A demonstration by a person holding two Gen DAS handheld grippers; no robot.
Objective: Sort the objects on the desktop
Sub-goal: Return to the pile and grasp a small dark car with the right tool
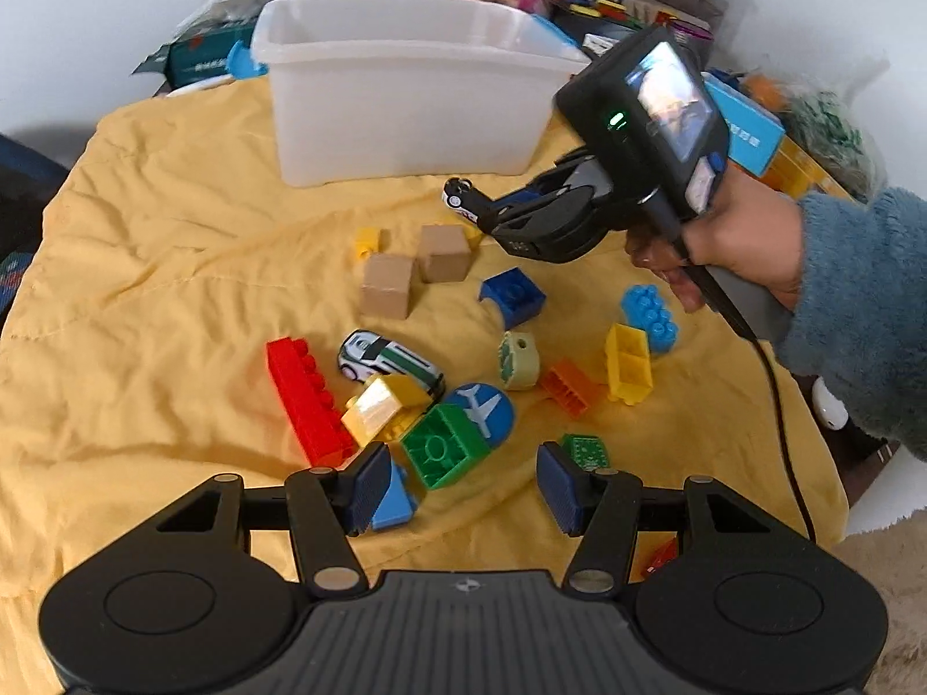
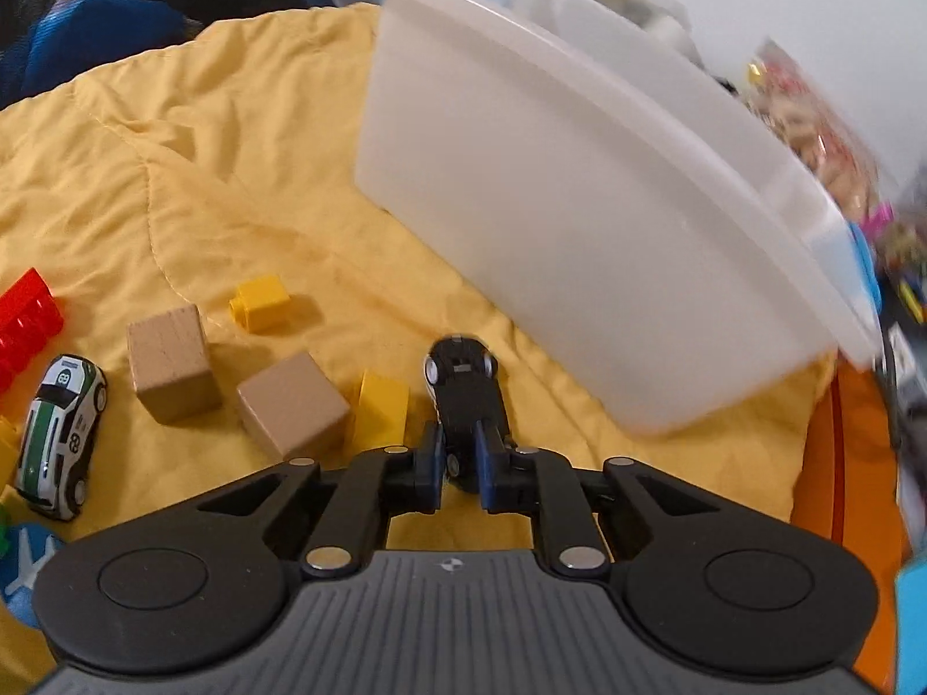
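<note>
White plastic, the bin [image 1: 405, 87] serves as the goal, and what shows of its inside looks bare, so sorting is judged barely begun. A black toy car [image 2: 463, 399] is clamped between the pads of the right gripper [image 2: 460, 466], just in front of the bin's near wall. The left gripper [image 1: 457, 480] is held wide apart with nothing gripped, farther from the bin, above a green brick [image 1: 443, 443]. Two wooden cubes [image 1: 405, 269], a red brick [image 1: 307, 397] and a white-green car [image 1: 388, 359] are left on the yellow cloth [image 1: 174, 266].
</note>
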